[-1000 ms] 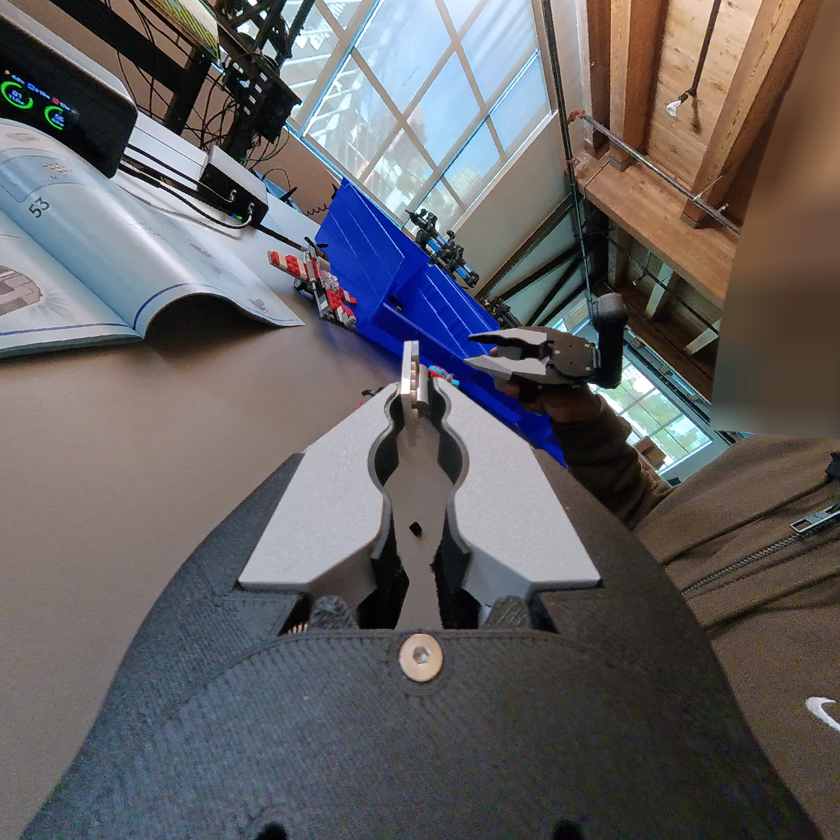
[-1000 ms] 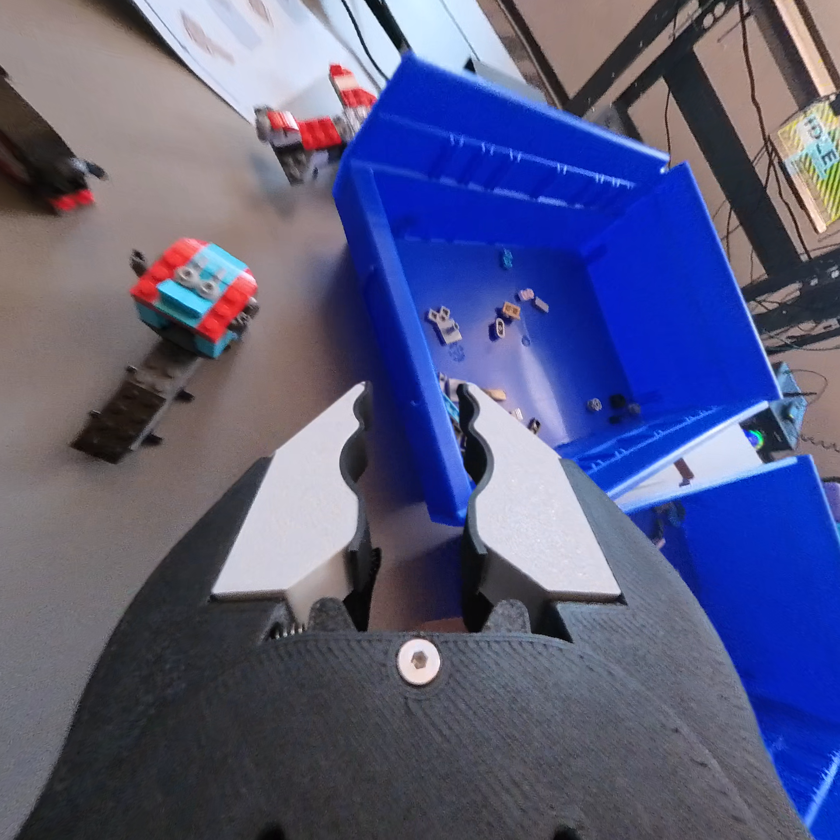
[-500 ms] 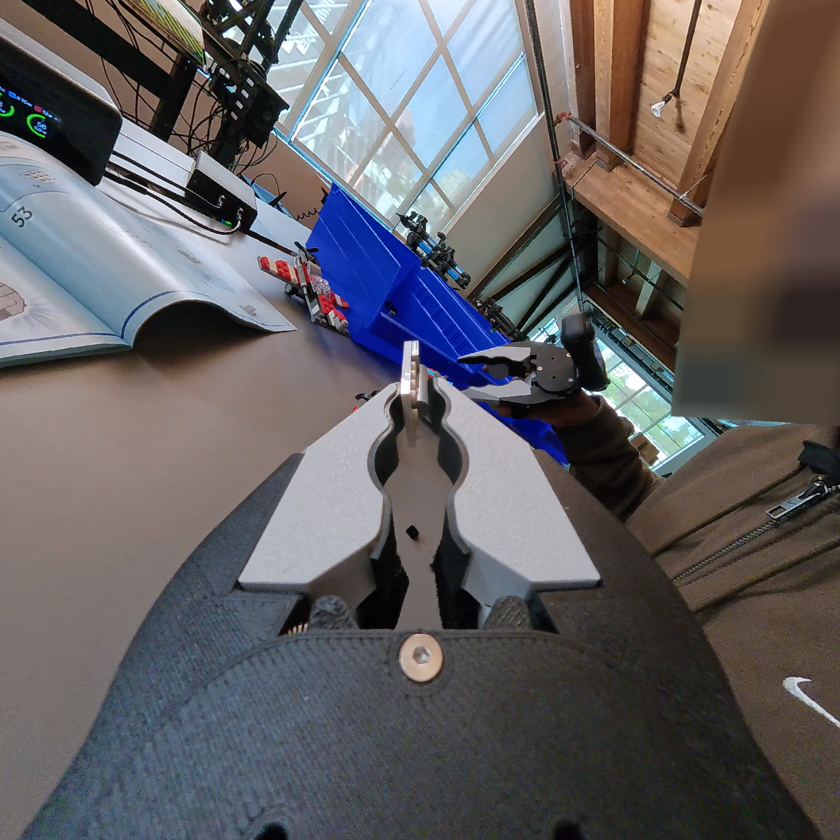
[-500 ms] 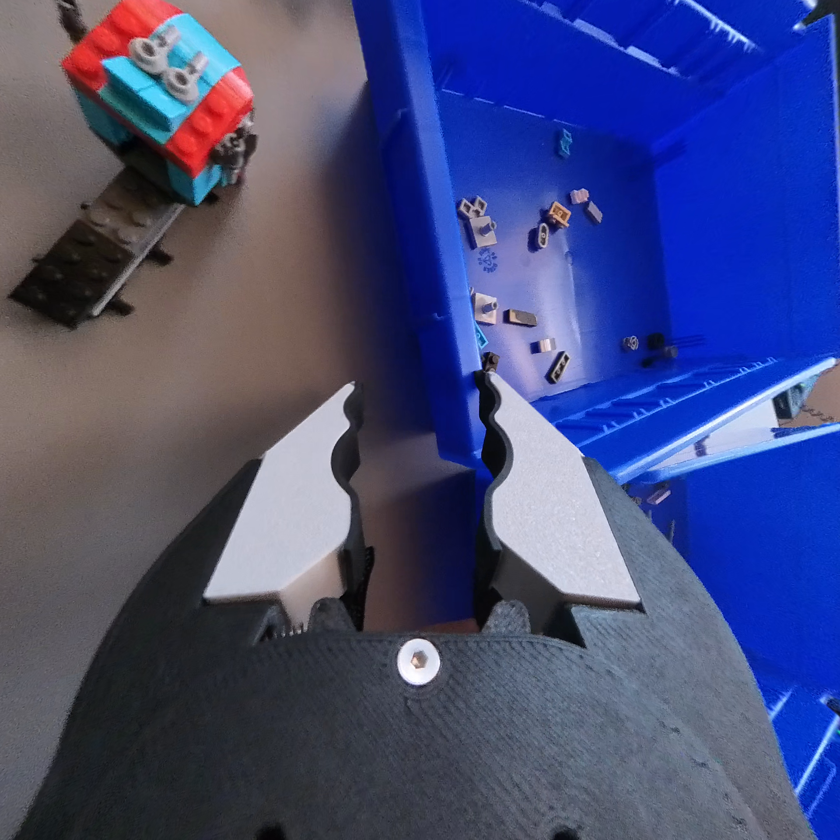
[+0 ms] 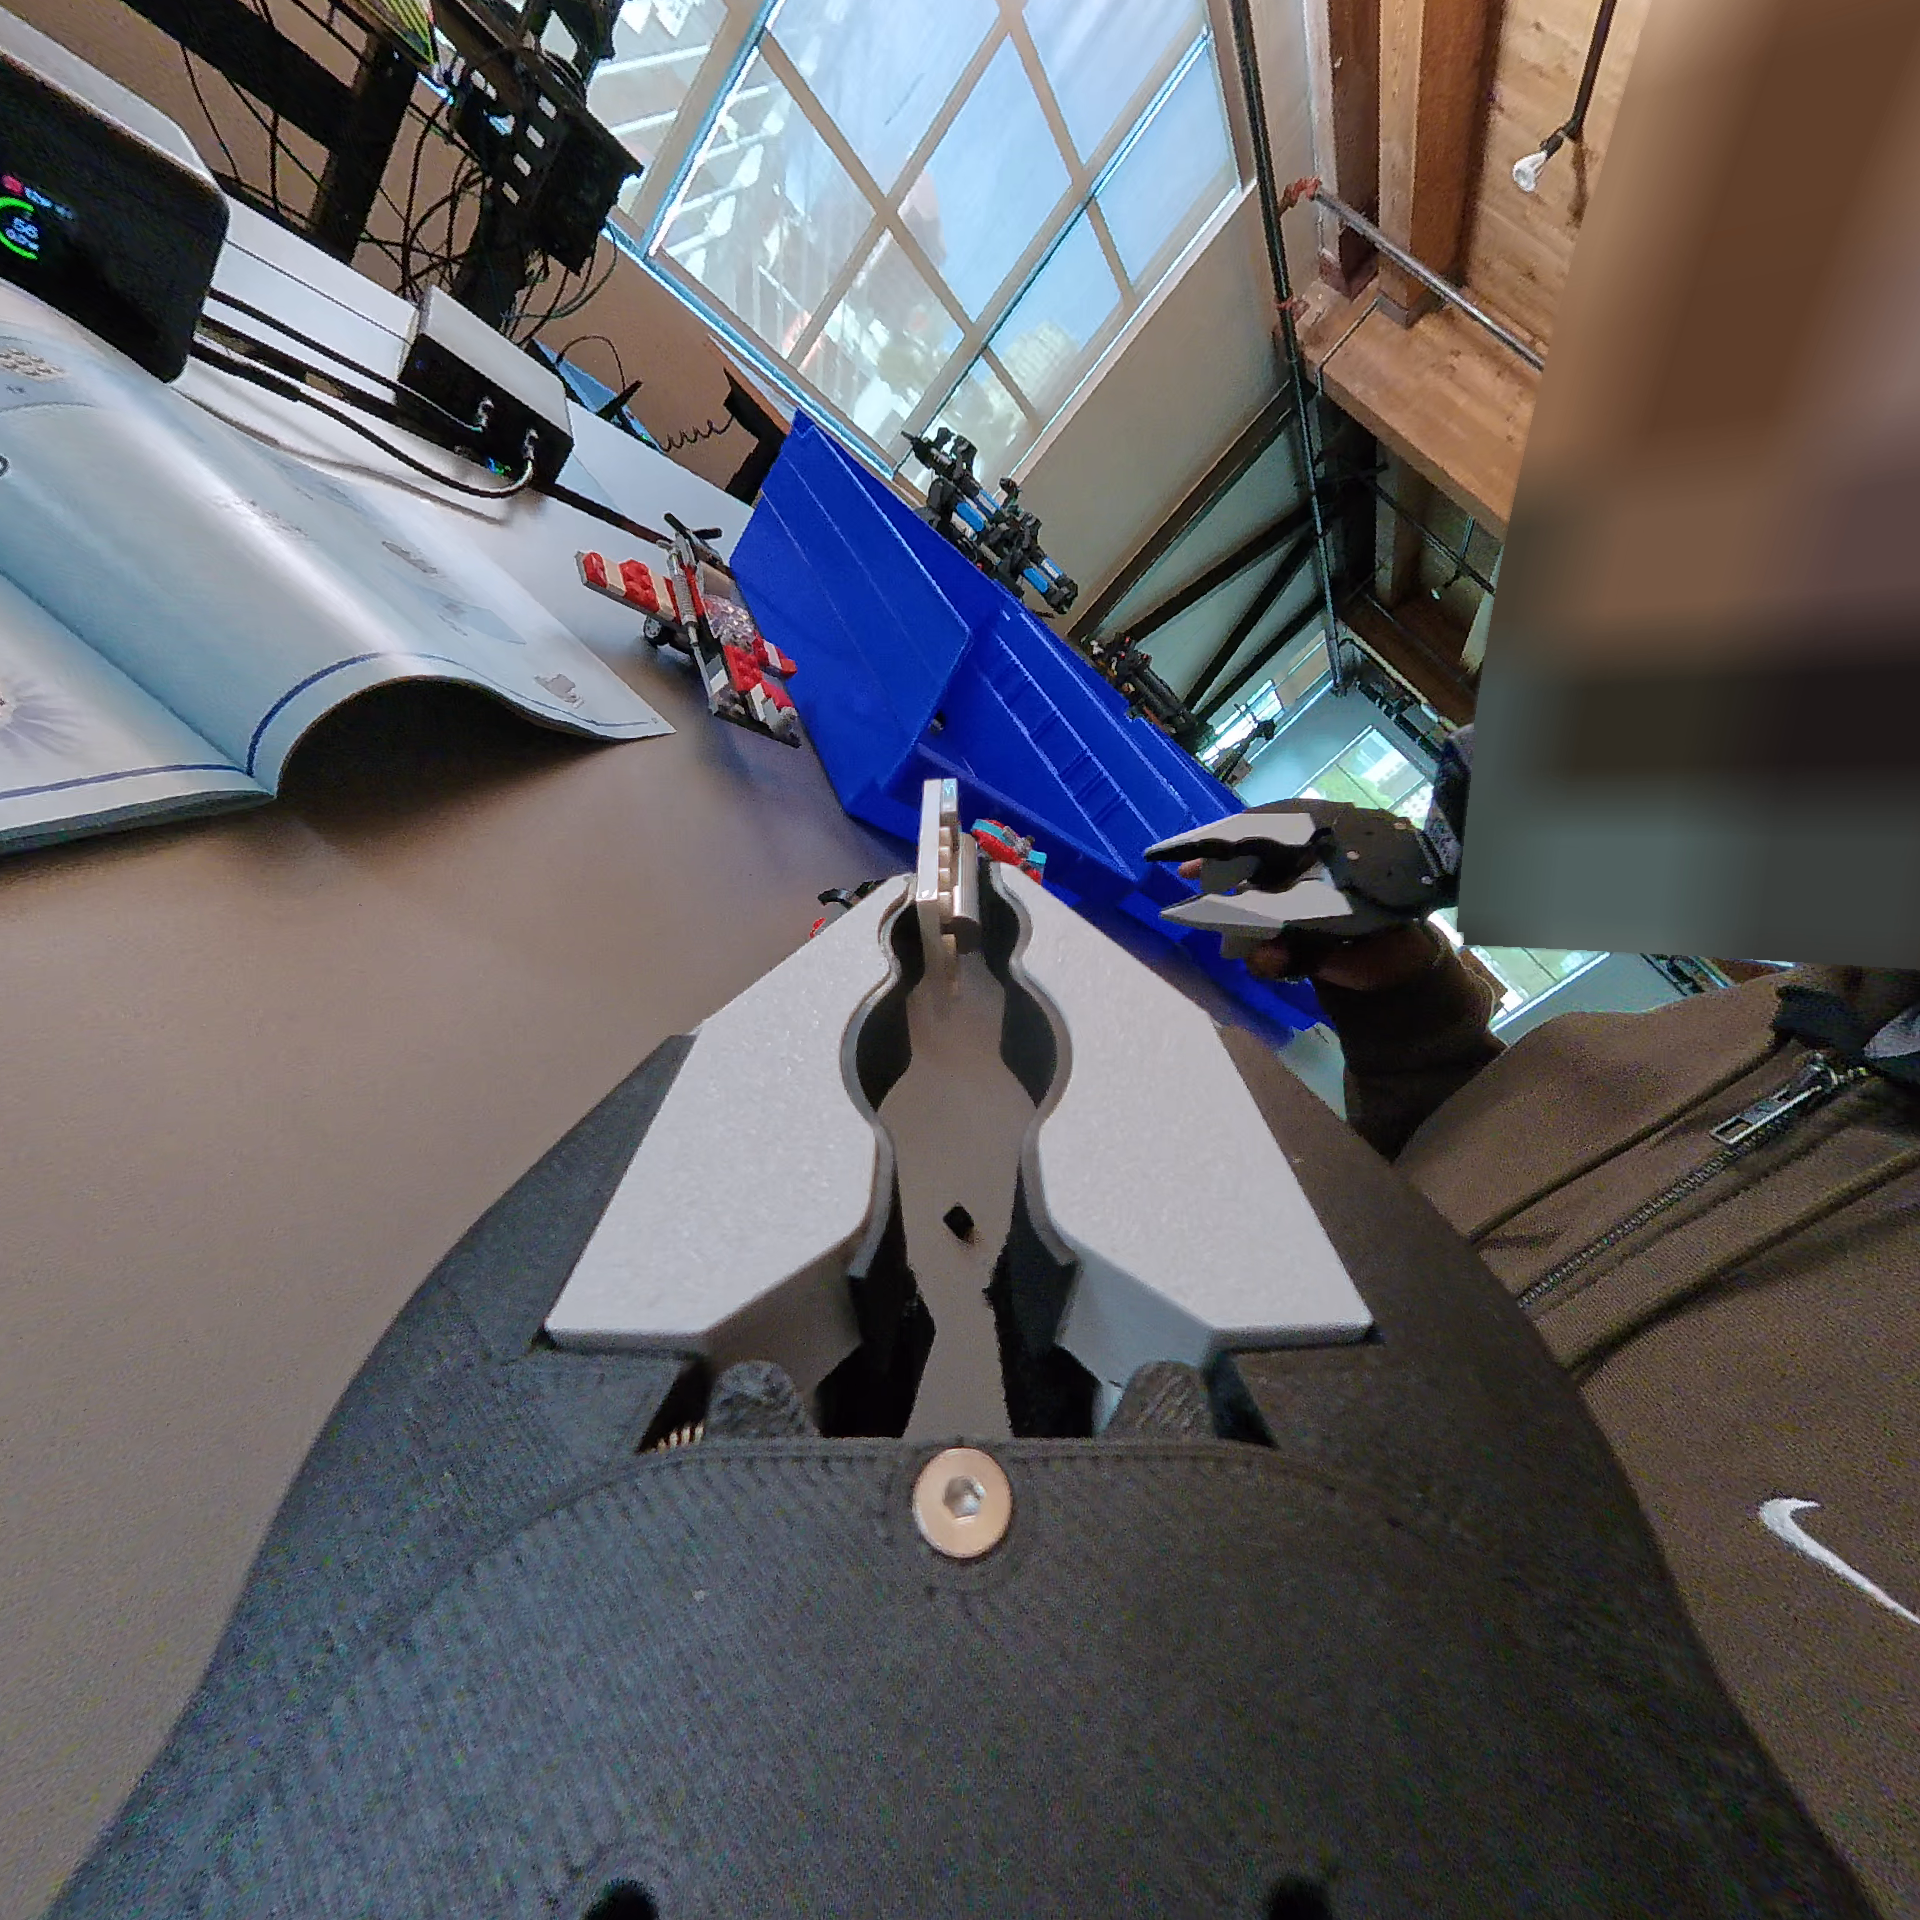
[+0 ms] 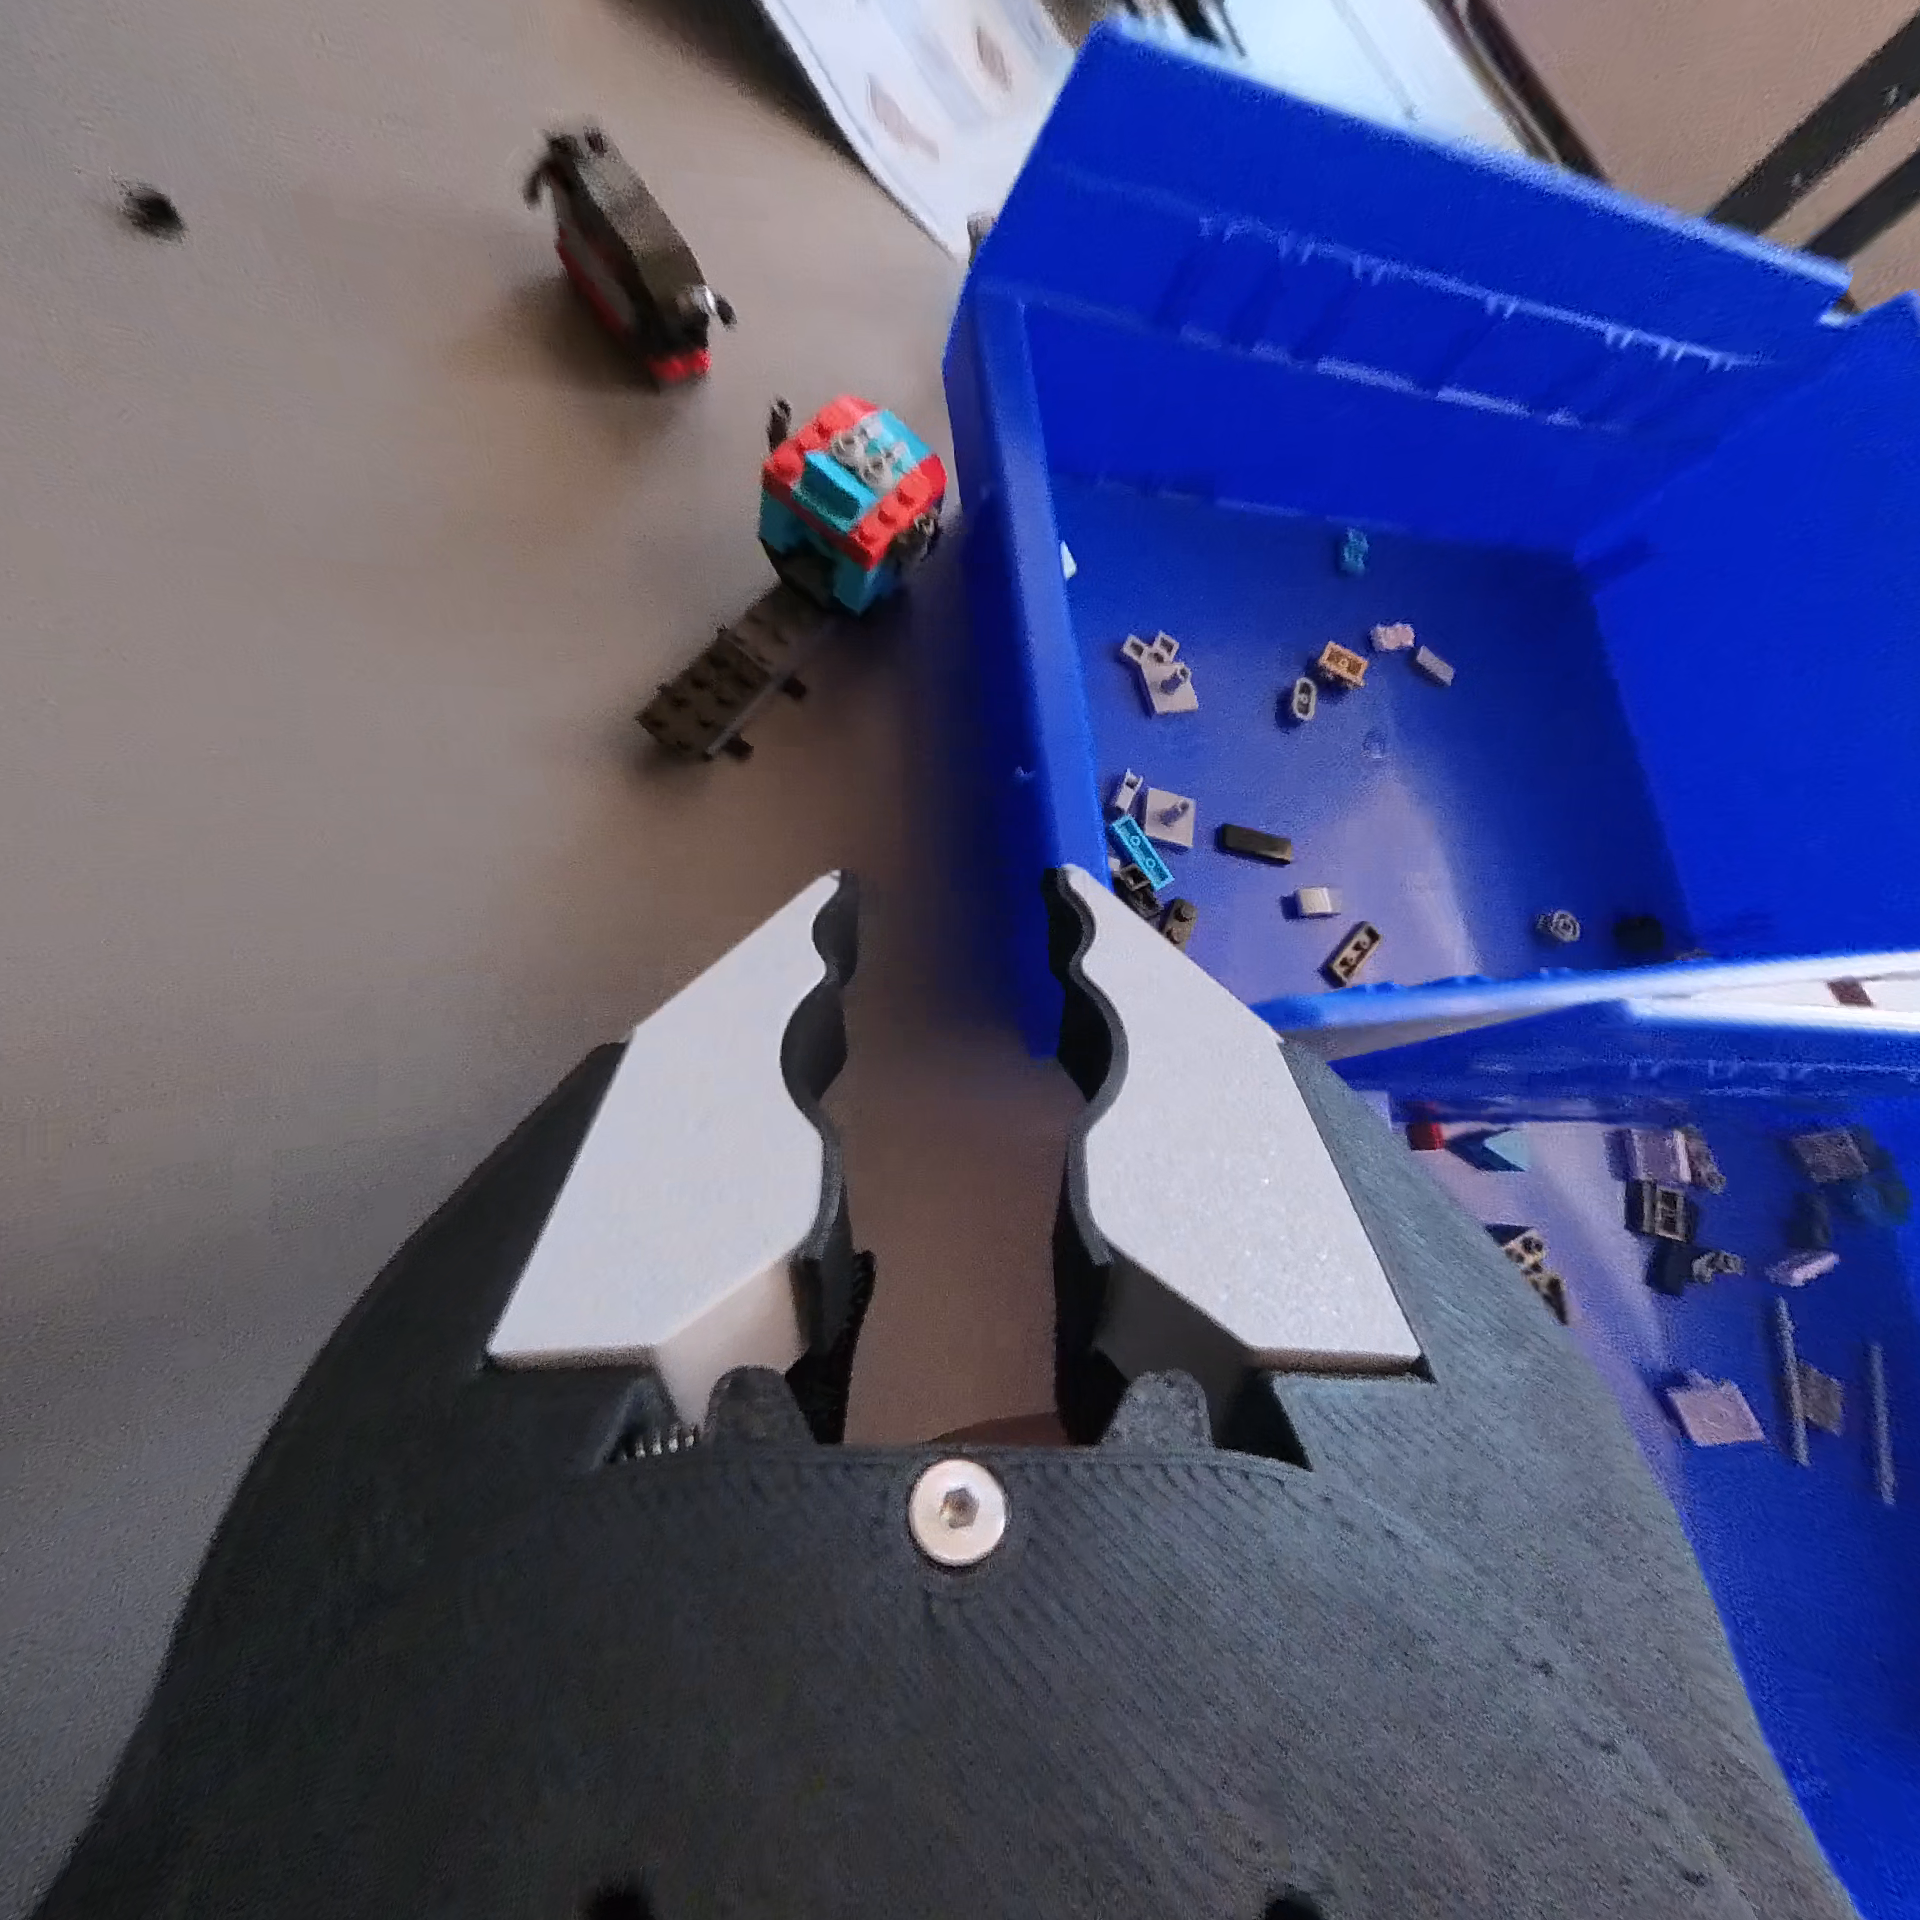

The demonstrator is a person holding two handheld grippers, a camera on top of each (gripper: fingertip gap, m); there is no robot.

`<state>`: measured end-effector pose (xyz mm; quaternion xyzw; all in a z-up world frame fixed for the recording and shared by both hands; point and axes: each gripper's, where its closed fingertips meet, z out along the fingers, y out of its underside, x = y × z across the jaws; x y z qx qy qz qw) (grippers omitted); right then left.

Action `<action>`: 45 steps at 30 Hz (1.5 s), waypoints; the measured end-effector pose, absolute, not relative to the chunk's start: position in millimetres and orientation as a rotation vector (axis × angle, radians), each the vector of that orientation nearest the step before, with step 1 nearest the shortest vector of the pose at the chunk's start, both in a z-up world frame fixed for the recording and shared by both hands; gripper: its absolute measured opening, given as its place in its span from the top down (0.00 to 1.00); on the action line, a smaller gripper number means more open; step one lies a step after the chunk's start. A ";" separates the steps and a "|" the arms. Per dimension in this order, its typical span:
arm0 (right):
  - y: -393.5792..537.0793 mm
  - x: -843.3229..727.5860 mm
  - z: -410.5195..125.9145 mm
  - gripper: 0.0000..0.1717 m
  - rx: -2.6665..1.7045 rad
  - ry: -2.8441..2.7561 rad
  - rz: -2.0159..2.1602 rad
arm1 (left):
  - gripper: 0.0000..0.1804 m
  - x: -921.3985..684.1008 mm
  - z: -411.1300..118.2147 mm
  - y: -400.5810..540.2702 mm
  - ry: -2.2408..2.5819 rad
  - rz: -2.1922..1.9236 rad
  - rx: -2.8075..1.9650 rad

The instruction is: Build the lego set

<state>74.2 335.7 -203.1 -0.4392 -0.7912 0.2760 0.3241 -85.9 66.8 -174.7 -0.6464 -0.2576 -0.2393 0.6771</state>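
Beside the blue bin: the left tool [image 5: 951, 883] pinches a thin grey toy-brick plate [image 5: 940, 847] edge-on at the fingertips, raised above the brown desk [image 5: 312, 1039].
Right tool: the right tool [image 6: 951, 899] is spread with nothing between its fingers, hovering over the desk just outside the near wall of the blue bin [image 6: 1023, 644]; its right fingertip [image 6: 1081, 914] overlaps that wall in view.
Near the bin: a red and teal brick block [image 6: 847, 509] on a dark plate sits just outside the bin wall; loose small pieces [image 6: 1252, 842] lie on the bin floor; an open booklet [image 5: 208, 644] lies farther off on the desk.
Risk, plate: only a narrow strip of the plate is caught, so it may well twist or slip out if the left tool is jolted.
Risk, bin: the right fingertip could knock the bin wall and shift the bin if it swings toward the pieces inside.
Change, right: compared with half a second ago, the right view shows more of the desk and a second bin [image 6: 1714, 1351], and the fingers stand a little closer together.
Change, left: grip on the plate unchanged; the right tool now appears lower and nearer.
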 end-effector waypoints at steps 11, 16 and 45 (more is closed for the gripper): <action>355.4 98.0 -203.5 0.77 -1.215 -1.960 1.176 | 0.94 -93.3 -185.0 84.5 -0.595 -0.606 -1.521; 361.3 107.8 -218.6 0.77 -1.247 -1.981 1.233 | 0.94 -96.7 -188.1 86.0 -0.626 -0.622 -1.526; 336.1 -41.4 -193.3 0.80 -0.592 -2.757 0.657 | 0.94 -73.9 -192.4 90.9 -0.519 -0.586 -1.626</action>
